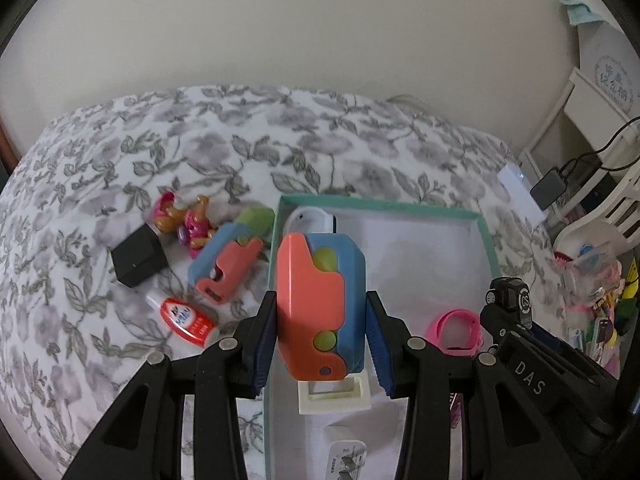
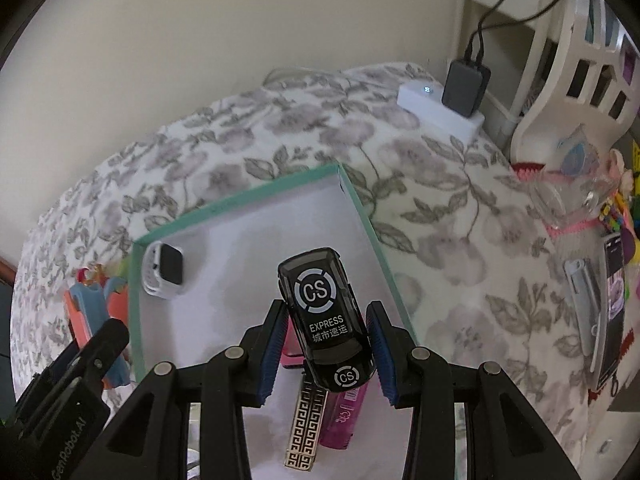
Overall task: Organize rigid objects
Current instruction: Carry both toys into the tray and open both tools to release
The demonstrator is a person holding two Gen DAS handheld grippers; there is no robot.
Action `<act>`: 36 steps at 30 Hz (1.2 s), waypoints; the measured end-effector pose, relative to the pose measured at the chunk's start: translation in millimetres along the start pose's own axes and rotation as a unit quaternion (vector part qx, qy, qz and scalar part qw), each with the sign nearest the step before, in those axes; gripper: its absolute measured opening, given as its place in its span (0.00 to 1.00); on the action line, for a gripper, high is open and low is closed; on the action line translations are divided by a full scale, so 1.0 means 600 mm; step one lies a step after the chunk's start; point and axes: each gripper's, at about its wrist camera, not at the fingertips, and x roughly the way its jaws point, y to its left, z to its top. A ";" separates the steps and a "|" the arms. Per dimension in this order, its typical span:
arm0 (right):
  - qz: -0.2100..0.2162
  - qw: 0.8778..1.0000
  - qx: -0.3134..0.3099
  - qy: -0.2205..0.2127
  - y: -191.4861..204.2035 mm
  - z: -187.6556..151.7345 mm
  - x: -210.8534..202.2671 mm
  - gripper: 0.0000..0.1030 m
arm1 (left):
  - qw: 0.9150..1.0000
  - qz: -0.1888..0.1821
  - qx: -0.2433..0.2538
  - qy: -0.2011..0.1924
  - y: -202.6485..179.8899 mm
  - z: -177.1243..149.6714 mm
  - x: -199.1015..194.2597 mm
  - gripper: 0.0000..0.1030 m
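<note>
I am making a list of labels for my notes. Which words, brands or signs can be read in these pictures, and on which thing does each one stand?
"CS", "EXPRESS", "城市速运": roof of the black toy van in the right gripper.
"DAS": black body of the right gripper, left wrist view.
"GenRobot.AI": black body of the left gripper, right wrist view.
Red-and-white glue bottle: print blurred.
White box with round blue emblem: characters unclear.
Magenta lighter: unreadable.
</note>
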 end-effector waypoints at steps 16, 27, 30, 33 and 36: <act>-0.009 1.000 -0.005 0.018 -0.001 -0.010 0.027 0.43 | 1.000 0.015 0.011 0.015 0.001 -0.009 0.037 0.43; -0.004 1.000 -0.002 0.020 -0.001 -0.006 0.021 0.59 | 1.000 0.018 0.016 0.014 -0.002 -0.006 0.032 0.54; -0.006 1.000 -0.003 0.017 0.001 -0.004 0.014 0.59 | 1.000 0.022 0.016 0.014 0.000 -0.002 0.027 0.54; -0.006 1.000 -0.005 0.009 0.005 0.001 -0.001 0.59 | 1.000 0.025 0.010 0.009 0.007 0.004 0.016 0.57; -0.002 1.000 -0.007 -0.003 0.009 0.007 -0.018 0.66 | 1.000 0.029 0.002 0.003 0.016 0.011 0.004 0.68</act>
